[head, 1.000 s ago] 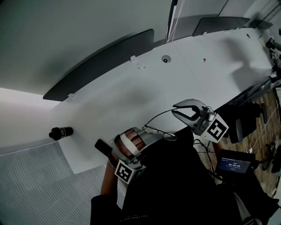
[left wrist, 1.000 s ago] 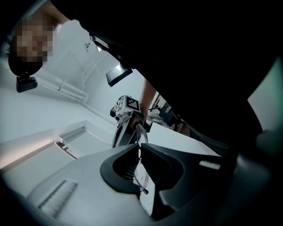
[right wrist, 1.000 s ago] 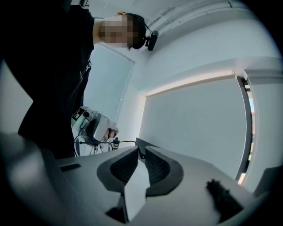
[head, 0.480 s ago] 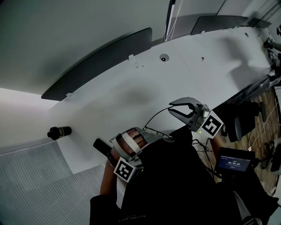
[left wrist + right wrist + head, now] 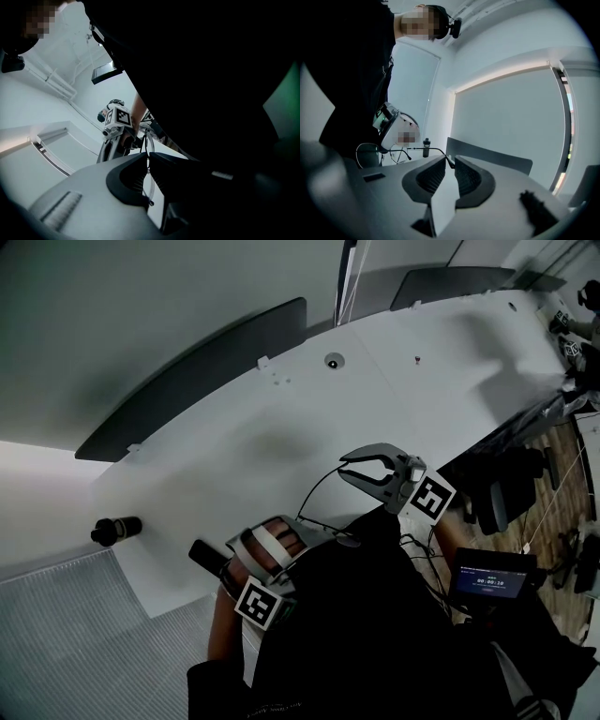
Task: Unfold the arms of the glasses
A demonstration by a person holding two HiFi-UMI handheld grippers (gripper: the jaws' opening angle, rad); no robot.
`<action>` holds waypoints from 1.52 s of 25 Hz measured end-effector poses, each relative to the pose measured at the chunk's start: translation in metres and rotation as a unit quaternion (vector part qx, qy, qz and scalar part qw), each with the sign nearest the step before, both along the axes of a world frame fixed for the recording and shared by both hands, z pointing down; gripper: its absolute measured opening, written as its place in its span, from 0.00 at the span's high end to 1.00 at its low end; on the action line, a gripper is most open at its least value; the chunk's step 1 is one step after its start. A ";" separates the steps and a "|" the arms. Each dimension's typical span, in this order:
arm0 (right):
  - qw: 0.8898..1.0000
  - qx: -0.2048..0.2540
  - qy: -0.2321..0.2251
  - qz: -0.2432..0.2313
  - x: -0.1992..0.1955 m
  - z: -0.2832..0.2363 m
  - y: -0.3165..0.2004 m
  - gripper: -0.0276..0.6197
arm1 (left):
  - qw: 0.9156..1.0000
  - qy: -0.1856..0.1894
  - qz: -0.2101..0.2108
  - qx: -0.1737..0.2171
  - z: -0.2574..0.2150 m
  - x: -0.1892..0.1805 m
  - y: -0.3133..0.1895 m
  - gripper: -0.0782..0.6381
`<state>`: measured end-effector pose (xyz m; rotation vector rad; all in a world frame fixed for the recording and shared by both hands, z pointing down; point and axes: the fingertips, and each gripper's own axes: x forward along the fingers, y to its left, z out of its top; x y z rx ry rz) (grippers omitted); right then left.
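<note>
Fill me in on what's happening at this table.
A person at the white table is working on a pair of glasses with two hand-held grippers. The left gripper is clamped on the lens rim. The right gripper has the tip of one arm between its jaws, which have just been opening. That arm already stretches out from the frame.

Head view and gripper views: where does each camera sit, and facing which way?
Head view: on the person's head, facing down at the table; shows left hand-held gripper, right hand-held gripper.
Left gripper view: rides that hand-held gripper, along jaws shut on the glasses, towards the right one.
Right gripper view: likewise; jaws just opening, arm tip between.
All share the glasses.
</note>
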<state>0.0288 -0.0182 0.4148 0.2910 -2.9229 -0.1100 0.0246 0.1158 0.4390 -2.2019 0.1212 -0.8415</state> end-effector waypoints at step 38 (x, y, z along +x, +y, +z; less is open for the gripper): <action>0.995 -0.100 0.008 -0.007 -0.018 0.045 0.004 0.74 | 0.998 0.009 -0.003 -0.067 0.016 0.011 0.017 0.86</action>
